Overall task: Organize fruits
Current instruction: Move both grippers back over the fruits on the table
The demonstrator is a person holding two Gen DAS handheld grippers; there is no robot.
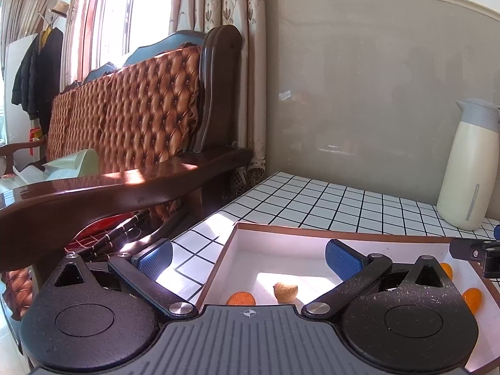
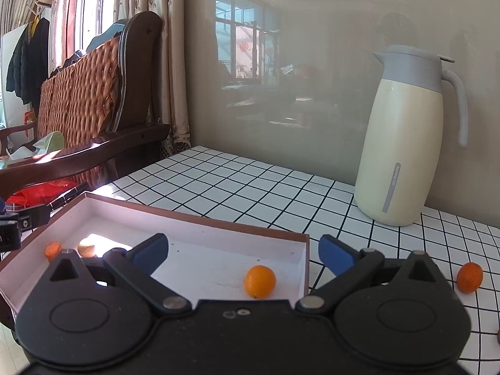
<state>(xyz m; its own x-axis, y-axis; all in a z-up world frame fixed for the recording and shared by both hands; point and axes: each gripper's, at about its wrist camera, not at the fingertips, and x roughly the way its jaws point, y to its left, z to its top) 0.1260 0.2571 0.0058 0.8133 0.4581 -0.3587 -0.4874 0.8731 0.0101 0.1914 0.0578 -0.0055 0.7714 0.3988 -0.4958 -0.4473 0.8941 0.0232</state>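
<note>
The left gripper gapes wide, empty, over the box's left wall beside the table's left edge. Four fruits lie inside: a rough orange one, a tan one, two smooth orange kumquats. The right gripper is spread, empty, straddling the right wall. A fifth kumquat sits outside on open tiles near the jug.

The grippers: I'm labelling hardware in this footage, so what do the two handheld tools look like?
Both match. The left gripper and the right gripper each have a black ribbed body, two round black housings with triangular cut-outs, silver pivot bolts and black link arms ending in blue textured fingers. A small crosshair mark sits on the left one's body.
</note>
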